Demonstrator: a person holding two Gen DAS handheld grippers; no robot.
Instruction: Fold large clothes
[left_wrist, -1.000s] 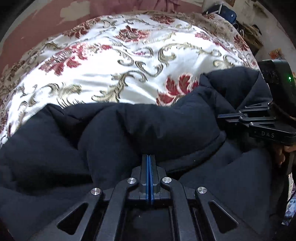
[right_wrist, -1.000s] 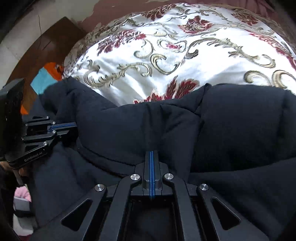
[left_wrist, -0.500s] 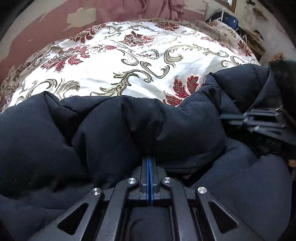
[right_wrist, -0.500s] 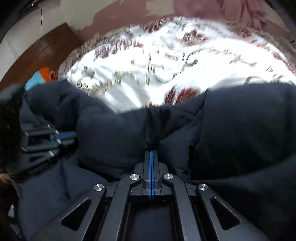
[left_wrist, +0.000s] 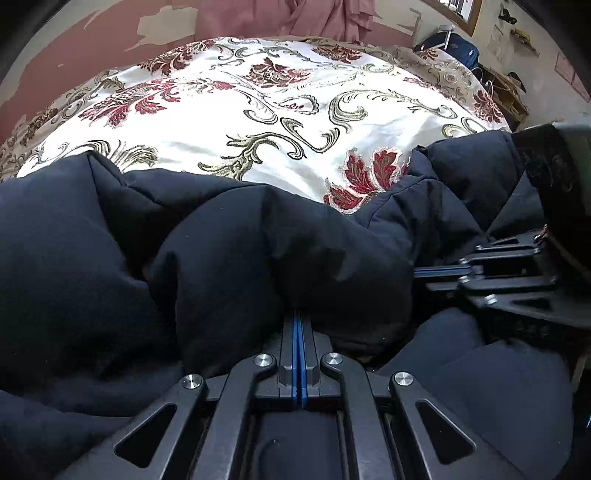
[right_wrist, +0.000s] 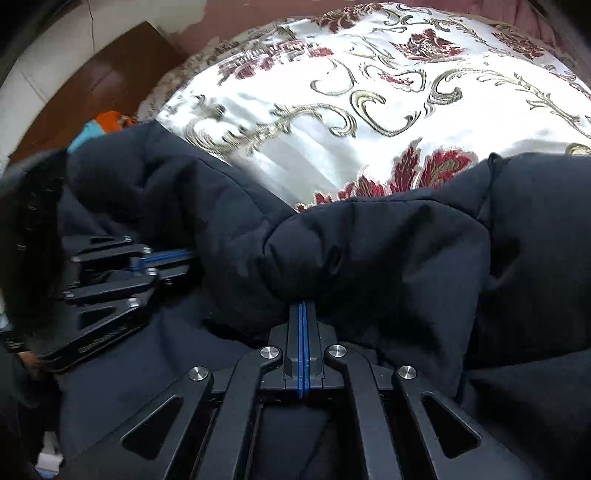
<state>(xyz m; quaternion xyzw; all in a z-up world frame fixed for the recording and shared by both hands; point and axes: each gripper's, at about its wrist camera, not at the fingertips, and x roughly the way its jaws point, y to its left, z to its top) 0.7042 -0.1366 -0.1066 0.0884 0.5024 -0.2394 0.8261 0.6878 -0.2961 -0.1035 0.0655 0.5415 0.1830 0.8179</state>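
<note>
We've got two grippers, left gripper (left_wrist: 297, 321) and right gripper (right_wrist: 303, 314), each clamped on one jacket (left_wrist: 258, 258), fingertips buried in folds.

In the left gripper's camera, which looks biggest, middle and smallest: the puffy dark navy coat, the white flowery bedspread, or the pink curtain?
1. Puffy dark navy coat, though it is nearest the camera.
2. White flowery bedspread.
3. Pink curtain, farthest away.

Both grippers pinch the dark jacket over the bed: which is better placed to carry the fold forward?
Neither clearly: left gripper and right gripper are shut on the jacket, side by side, bedspread ahead.
</note>
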